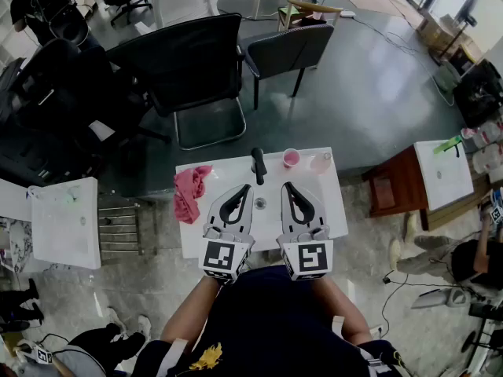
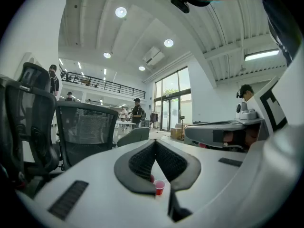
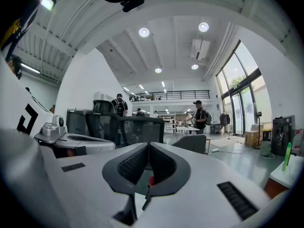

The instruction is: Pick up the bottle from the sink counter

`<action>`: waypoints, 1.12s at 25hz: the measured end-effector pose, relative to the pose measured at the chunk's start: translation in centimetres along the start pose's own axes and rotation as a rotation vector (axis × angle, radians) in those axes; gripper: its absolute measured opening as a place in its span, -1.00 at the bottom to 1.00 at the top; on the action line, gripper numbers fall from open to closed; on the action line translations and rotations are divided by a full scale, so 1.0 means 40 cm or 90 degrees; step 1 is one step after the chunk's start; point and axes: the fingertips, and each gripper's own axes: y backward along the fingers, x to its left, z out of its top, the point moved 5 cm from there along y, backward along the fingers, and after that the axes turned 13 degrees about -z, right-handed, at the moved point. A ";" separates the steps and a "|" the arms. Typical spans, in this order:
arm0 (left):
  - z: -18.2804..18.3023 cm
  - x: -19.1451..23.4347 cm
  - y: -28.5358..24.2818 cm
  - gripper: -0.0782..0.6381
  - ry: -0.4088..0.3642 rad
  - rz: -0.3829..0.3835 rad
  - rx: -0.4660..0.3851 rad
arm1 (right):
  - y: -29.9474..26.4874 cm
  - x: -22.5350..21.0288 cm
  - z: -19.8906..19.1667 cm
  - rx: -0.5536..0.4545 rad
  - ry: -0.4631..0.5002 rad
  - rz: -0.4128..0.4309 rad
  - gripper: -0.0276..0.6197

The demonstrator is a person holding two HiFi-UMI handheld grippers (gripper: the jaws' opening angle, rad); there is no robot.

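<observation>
Head view shows a white counter with a sink let into it and a black tap at the middle of its far edge. The bottle, pale and see-through, is near the far right corner, just right of a pink cup and apart from both grippers. A pink cloth lies at the left edge, partly hanging over it.

The left gripper and the right gripper are held side by side over the near half of the counter, pointing toward the far edge. In the left gripper view the fingers meet at their tips with nothing between them. In the right gripper view the fingers are likewise closed and empty. Black chairs stand beyond the counter.
</observation>
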 end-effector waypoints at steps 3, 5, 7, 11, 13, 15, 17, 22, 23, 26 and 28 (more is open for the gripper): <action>0.004 -0.001 0.004 -0.73 0.000 0.000 -0.004 | 0.000 0.009 0.004 -0.001 -0.001 0.004 -0.82; 0.007 -0.002 0.004 -0.73 -0.002 -0.002 -0.006 | -0.004 0.011 0.009 -0.004 0.001 0.007 -0.82; 0.007 -0.002 0.003 -0.73 -0.003 -0.003 -0.007 | -0.008 0.012 0.014 -0.005 0.005 0.010 -0.82; 0.003 -0.002 -0.001 -0.73 -0.002 0.000 -0.008 | -0.014 0.002 0.018 -0.001 0.003 0.006 -0.82; 0.002 -0.004 -0.006 -0.73 -0.001 -0.002 -0.005 | -0.015 -0.003 0.010 -0.003 -0.001 0.011 -0.82; 0.000 -0.005 -0.012 -0.73 0.000 -0.004 -0.005 | -0.016 -0.011 0.003 0.003 -0.009 0.007 -0.82; 0.001 -0.005 -0.018 -0.73 0.001 -0.003 -0.007 | -0.016 -0.021 0.000 0.005 -0.021 0.004 -0.82; 0.007 0.001 -0.033 -0.73 0.000 -0.003 -0.010 | -0.017 -0.050 0.000 0.000 -0.033 -0.021 -0.82; 0.007 0.001 -0.037 -0.73 0.000 -0.005 -0.010 | -0.017 -0.055 -0.001 0.000 -0.025 -0.022 -0.82; 0.006 -0.011 -0.053 -0.73 0.002 -0.011 -0.008 | -0.011 -0.063 0.005 -0.009 -0.039 0.005 -0.83; 0.003 -0.021 -0.062 -0.73 0.003 -0.016 -0.005 | -0.001 -0.066 0.014 -0.017 -0.068 0.034 -0.83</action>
